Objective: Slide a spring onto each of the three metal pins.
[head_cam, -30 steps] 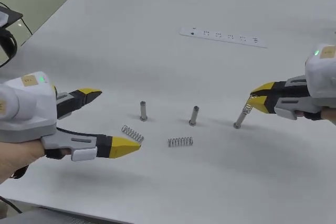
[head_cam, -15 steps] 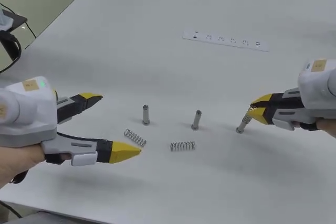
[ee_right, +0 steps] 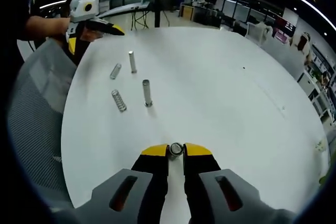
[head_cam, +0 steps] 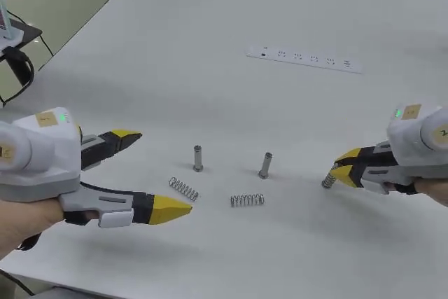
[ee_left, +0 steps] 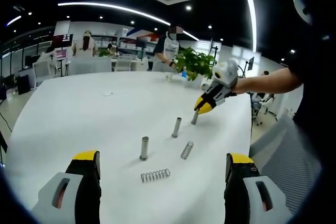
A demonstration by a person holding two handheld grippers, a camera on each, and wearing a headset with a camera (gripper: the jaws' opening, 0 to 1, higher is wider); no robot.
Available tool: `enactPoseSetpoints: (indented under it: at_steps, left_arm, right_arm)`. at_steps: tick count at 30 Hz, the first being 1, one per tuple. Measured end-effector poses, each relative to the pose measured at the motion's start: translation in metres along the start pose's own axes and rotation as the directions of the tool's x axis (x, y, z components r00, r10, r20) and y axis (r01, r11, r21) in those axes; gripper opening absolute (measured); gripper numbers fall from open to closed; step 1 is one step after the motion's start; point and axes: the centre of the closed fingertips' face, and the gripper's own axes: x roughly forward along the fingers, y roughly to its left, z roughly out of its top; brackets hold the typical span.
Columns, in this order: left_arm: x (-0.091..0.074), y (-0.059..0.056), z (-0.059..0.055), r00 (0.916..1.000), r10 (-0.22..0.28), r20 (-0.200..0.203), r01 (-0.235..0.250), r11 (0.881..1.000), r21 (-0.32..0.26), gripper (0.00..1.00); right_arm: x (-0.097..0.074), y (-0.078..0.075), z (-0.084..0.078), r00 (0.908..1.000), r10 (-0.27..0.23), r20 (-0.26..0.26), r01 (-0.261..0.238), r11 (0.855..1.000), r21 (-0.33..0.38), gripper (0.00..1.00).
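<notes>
- Step in hand: seating the first thin coiled steel spring (ee_right: 176, 149) on the rightmost short grey metal pin (head_cam: 328, 182). The coil sits round that pin, low against the white tabletop (head_cam: 210, 89).
- Jaws of the right gripper (ee_right: 176, 153): yellow-tipped and pinched close on either side of the pin's top, seemingly clamped on the spring there.
- Jaws of the left gripper (ee_left: 163, 157): spread wide and holding nothing, hovering over the tabletop near the loose parts.
- Work left, as I judge it: two of the three pins. The left pin (head_cam: 198, 159) and the middle pin (head_cam: 265, 166) stand upright and bare. The left loose spring (head_cam: 183, 188) and the middle loose spring (head_cam: 247, 200) lie flat just in front of them.
- Next move calls for: letting go of the seated spring. Then one gripper would pinch a loose spring near one end, tip it upright and line its bore up with a pin top before lowering it.
</notes>
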Motion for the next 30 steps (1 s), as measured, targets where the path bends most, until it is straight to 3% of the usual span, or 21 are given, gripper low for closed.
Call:
enactPoseSetpoints:
  at_steps: [3, 13, 21, 30]
  left_arm:
    - [-0.0003, 0.0, -0.0003, 1.0, 0.0, 0.0, 0.0, 1.0, -0.002, 0.97]
    - [0.0022, -0.0027, 0.0005, 1.0, -0.006, 0.004, 0.006, 1.0, -0.006, 0.97]
    - [0.002, -0.004, -0.0006, 1.0, -0.007, 0.002, 0.007, 1.0, -0.008, 0.97]
    - [0.0029, -0.005, -0.0006, 1.0, -0.008, 0.002, 0.008, 1.0, -0.009, 0.97]
  right_arm:
    - [0.0005, 0.0012, 0.0017, 0.9998, -0.001, 0.019, 0.0, 1.0, 0.019, 0.08]
    - [-0.0004, 0.0028, 0.0009, 0.9999, 0.007, 0.011, -0.007, 0.999, 0.038, 0.09]
    - [-0.0009, 0.0034, -0.0019, 0.9998, -0.006, 0.019, 0.004, 0.997, 0.081, 0.2]
    - [-0.0079, 0.0058, -0.0029, 0.9989, -0.014, 0.045, 0.008, 0.994, 0.113, 0.22]
